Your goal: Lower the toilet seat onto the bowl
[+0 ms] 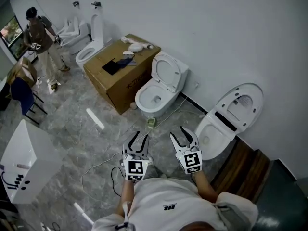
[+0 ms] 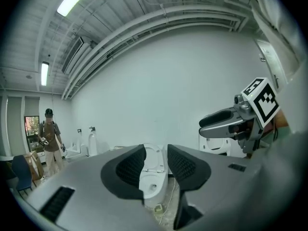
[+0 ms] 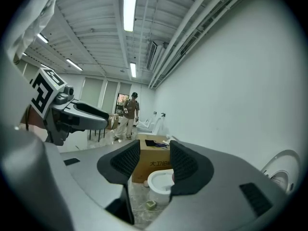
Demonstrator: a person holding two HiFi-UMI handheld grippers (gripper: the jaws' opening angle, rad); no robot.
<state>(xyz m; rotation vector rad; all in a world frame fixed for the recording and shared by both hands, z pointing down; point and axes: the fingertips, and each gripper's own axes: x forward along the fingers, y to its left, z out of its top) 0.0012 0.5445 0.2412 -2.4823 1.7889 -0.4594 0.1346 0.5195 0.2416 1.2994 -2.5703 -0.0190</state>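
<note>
**Grippers, two.**
- The left gripper [image 1: 141, 137] and right gripper [image 1: 183, 135] are held side by side in front of the wearer's chest, on bare forearms extended from a white shirt.
- Both are raised above the grey marbled floor [image 1: 72, 129] with their jaws pointed forward at the middle toilet [image 1: 156, 93], well short of it.
- The left jaws are parted by a narrow gap and the right jaws by a slightly wider one. Nothing is gripped by either; only the distant toilet is seen between the pads.

**Task item.** The toilet seat [image 1: 166, 71] is found raised, leaning back toward the wall [image 1: 216, 32] above its open bowl [image 1: 150, 99]. It is untouched by either gripper.

**Toilets, four.**
- The middle toilet is counted first.
- One toilet with a lifted lid [image 1: 233, 110] is to the right.
- Two far toilets [image 1: 85, 44] are set along the wall at upper left.

**Other items, one each.**
- A cardboard box [image 1: 118, 78] is set just beside the middle toilet, with small objects on top.
- A blue chair [image 1: 21, 96] is at the left.
- A white cabinet [image 1: 26, 160] is at the lower left.
- A small green object [image 1: 151, 122] lies on the floor before the middle toilet.
- A thin cable [image 1: 98, 165] is trailed across the floor.
- A standing person [image 1: 41, 37] is at the far left.
</note>
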